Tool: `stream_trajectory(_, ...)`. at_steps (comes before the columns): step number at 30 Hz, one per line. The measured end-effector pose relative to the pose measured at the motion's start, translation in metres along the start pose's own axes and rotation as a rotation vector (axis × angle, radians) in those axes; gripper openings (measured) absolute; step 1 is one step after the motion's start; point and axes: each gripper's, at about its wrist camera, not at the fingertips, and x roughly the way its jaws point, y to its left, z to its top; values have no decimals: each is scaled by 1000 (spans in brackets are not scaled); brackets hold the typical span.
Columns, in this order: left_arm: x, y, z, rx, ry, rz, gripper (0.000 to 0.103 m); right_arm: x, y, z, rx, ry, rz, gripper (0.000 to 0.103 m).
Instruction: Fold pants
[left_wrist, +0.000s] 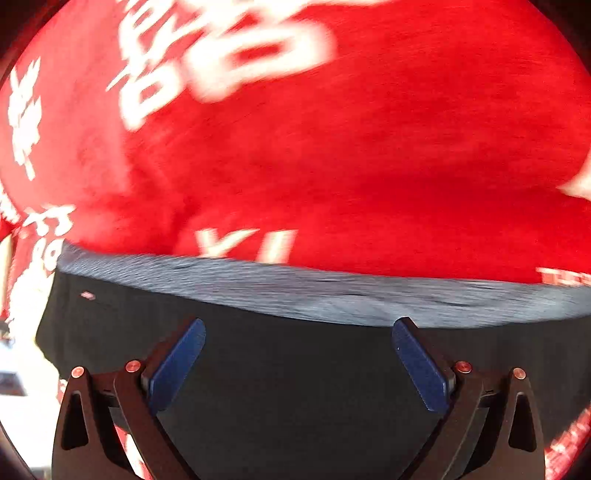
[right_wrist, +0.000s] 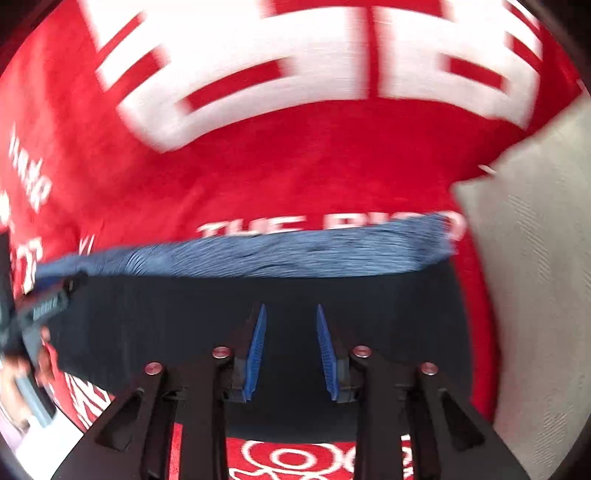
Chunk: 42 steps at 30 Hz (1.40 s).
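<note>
Left gripper hovers with jaws wide apart over the dark pants, just before their grey-blue waistband, all lying on a red printed blanket. Right gripper, beside a pale pillow, has jaws narrowly apart, holding nothing. Such a small opening could catch only one fabric layer, so I think the fold may come crooked.

Both pictures are smeared with blur. The big white letters on the soft red blanket are too fuzzy to read, and the picture's edge cuts some off at the top. The dark folded pants with the blue-grey ribbed band run behind the black arms of the left tool, so their near edge is hidden. In the right view, the pale grey cloth is cut off at the side.
</note>
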Motion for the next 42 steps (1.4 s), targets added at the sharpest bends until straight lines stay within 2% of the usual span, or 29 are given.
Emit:
stream_trajectory(1, 12, 8, 1, -16, 21, 16, 102, 7, 14, 0, -29, 4, -8, 39)
stream_trajectory(3, 31, 24, 6, -68, 22, -44, 103, 22, 26, 0, -32, 23, -21, 39)
stream_trajectory(4, 34, 31, 12, -90, 17, -50, 103, 29, 29, -1, -20, 30, -42, 39)
stream_trajectory(6, 34, 40, 21, -86, 29, -21, 103, 26, 31, -2, 14, 16, -61, 40)
stream_trajectory(8, 22, 60, 24, -70, -6, -39, 103, 17, 36, -8, 39, 20, -75, 40)
stream_trajectory(9, 17, 69, 23, -57, -16, -43, 103, 12, 39, -14, 48, 22, -56, 40)
stream_trajectory(12, 2, 113, 8, -16, -23, -29, 103, -6, 64, -38, 81, 34, 75, 41)
stream_trajectory(16, 2, 190, -9, -44, -19, 18, 103, -8, 125, -76, 177, 69, 334, 47)
stream_trajectory(19, 20, 245, -39, -65, -5, 96, 103, 16, 186, -107, 252, 136, 525, 48)
stream_trajectory(22, 52, 287, -57, -78, 38, 138, 103, 45, 230, -122, 307, 177, 619, 48)
stream_trajectory(23, 66, 298, -64, -78, 58, 113, 103, 57, 244, -125, 328, 188, 641, 48)
stream_trajectory(25, 69, 305, -68, -90, 12, 46, 103, 80, 245, -139, 362, 209, 660, 48)
stream_trajectory(29, 72, 305, -70, -69, -15, 32, 103, 96, 264, -143, 382, 195, 676, 48)
stream_trajectory(31, 73, 309, -73, -82, -22, -1, 103, 104, 278, -135, 390, 179, 674, 48)
stream_trajectory(34, 71, 310, -73, -78, -31, -27, 103, 109, 280, -135, 448, 179, 672, 48)
stream_trajectory(35, 73, 311, -70, -71, -30, -33, 103, 111, 281, -131, 472, 186, 671, 31)
stream_trajectory(36, 71, 312, -68, -68, -25, -37, 103, 109, 284, -126, 486, 186, 653, 9)
stream_trajectory(37, 70, 312, -68, -65, -17, -39, 103, 100, 284, -119, 475, 167, 618, 8)
stream_trajectory(38, 70, 312, -66, -57, -9, -42, 103, 90, 290, -115, 455, 138, 621, 8)
stream_trajectory(40, 72, 314, -65, -42, -13, -48, 103, 65, 295, -112, 357, 83, 559, 5)
stream_trajectory(42, 75, 314, -65, -33, -31, -54, 103, 65, 293, -121, 295, 97, 467, 5)
